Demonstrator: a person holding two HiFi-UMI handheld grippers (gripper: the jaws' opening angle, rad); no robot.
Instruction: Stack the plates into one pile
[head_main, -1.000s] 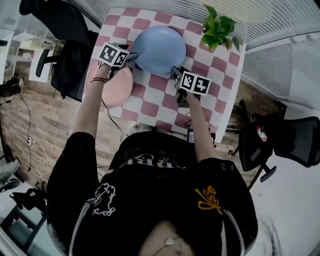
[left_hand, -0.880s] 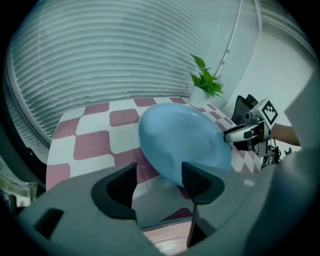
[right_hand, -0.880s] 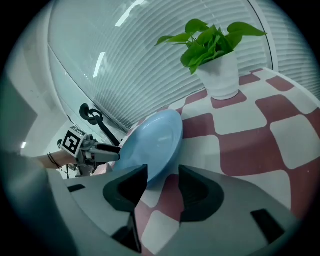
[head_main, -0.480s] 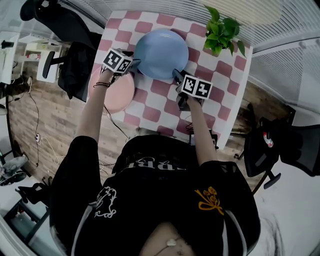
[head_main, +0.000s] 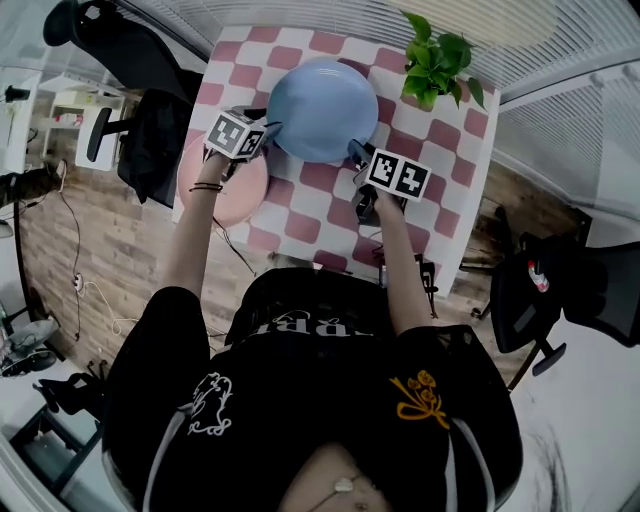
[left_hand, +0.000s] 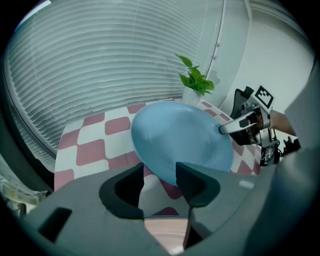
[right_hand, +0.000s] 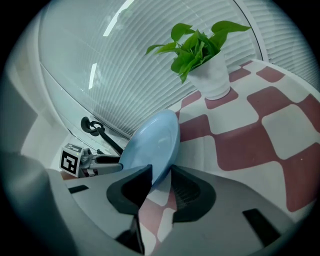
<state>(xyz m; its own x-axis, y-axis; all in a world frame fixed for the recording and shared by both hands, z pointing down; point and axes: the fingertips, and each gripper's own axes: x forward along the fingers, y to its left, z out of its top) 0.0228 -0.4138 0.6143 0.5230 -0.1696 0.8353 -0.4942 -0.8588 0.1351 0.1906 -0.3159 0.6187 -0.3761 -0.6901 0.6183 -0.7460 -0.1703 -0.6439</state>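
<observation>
Head view, blue plate (head_main: 322, 108) on checked table (head_main: 310, 212), wooden floor (head_main: 70, 250)

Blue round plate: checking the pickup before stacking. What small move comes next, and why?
Probably finish closing: the rim of the blue round plate sits between the closing jaws of the left gripper and right gripper, seemingly not yet clamped.

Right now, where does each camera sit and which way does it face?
Head view: on the person's head, looking down at the table, blue plate and pink plate; shows torso, arms, left gripper, right gripper.
Left gripper view: rides the left gripper, looks along its closing jaws, blue plate's rim between them, toward the plant; right gripper shows opposite.
Right gripper view: rides the right gripper, looks along its closing jaws, rim between them; left gripper shows opposite.
Shared: all show blue plate and plant.
</observation>
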